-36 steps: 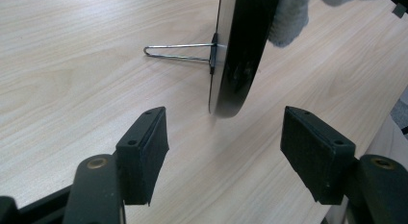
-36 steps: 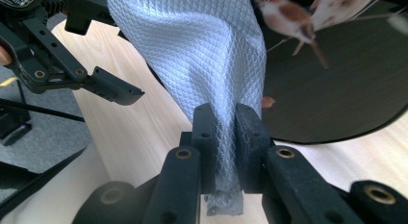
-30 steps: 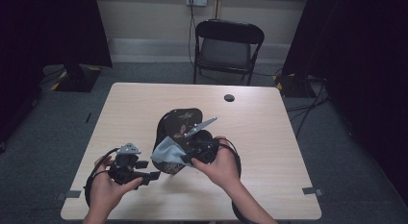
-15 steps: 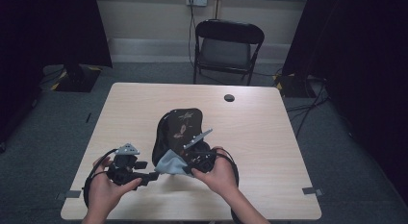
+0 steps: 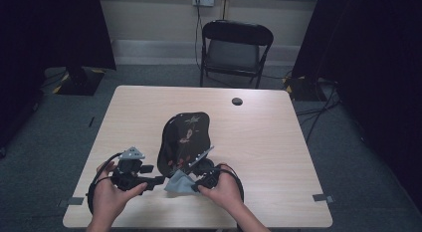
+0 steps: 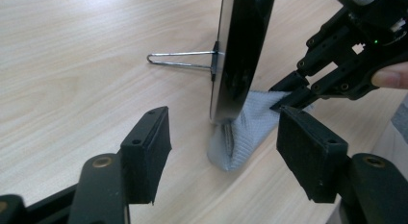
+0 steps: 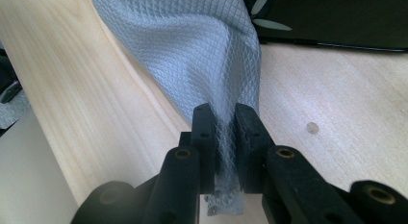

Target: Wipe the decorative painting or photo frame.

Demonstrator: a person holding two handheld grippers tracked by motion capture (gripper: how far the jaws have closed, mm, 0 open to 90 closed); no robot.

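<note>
On the left of the high view we see the left hand (image 5: pixel 110 197) holding the left gripper (image 5: pixel 155 180) low over the near part of the wooden table (image 5: pixel 268 142). Its jaws stand apart with nothing pressed between them, and they have just been closing a little. In the left gripper view the lower edge of the mirror (image 6: pixel 240 56) and a part of the grey cloth (image 6: pixel 245 132) are seen in the gap between these jaws, but farther off, and the pads do not touch them.

In the middle, the mirror (image 5: pixel 183 141) is an oval dark plate that stands tilted on the table, and it leans on a thin wire stand (image 6: pixel 180 59) behind it. The grey cloth (image 5: pixel 180 183) lies at the foot of the mirror, touching its lower edge and the table top.

To the right of the cloth, the right gripper (image 5: pixel 195 186) is held by the right hand (image 5: pixel 225 189). Its jaws are nearly together and pinch a fold of the cloth (image 7: pixel 202 56), as the right gripper view shows clearly. In this view the cloth rises from the jaws toward the dark edge of the mirror (image 7: pixel 337 22).

Far on the table there is a small dark round hole (image 5: pixel 237 101), and behind the table stands a black folding chair (image 5: pixel 235 55).
</note>
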